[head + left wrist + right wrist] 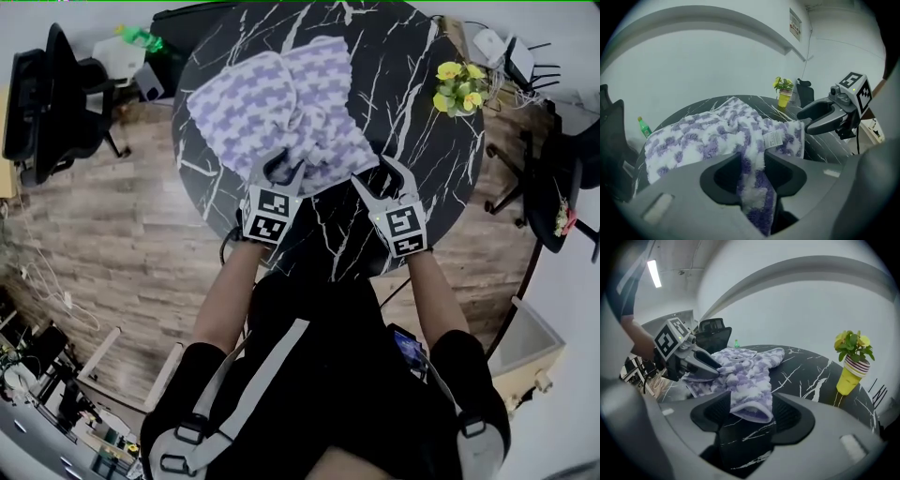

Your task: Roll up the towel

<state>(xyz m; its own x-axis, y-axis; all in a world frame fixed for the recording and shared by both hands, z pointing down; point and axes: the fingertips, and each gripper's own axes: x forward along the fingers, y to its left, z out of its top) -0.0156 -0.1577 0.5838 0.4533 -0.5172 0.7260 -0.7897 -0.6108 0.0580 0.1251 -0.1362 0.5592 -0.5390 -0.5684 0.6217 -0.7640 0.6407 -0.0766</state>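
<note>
The round black marble table [412, 112] stretches out ahead of both tools, and it looks roomy enough for the roll to travel away from the person.

The purple and white towel [272, 103] lies on it, rumpled rather than flat. Most of it is spread beyond the jaw tips, and its near edge is drawn back to them. I take it that the near edge is the starting end of the roll, which is why both tools meet the cloth there.

The left gripper [284, 167] points steeply down. Its jaws are pinched on a strip of that edge, which hangs down between them. The right gripper [377, 173], just beside it, has its jaws wider. They bear on both flanks of a thick, rounded fold at the other near corner, which seems a firm hold on bulky cloth. Held at two spots, the edge should turn over evenly.

The potted flowers [457, 86] stand well beyond the right gripper and off to its outer side, apart from the cloth and probably clear of the roll.

A small white care label [775, 138] sits just past the left jaws, so this side faces up.
</note>
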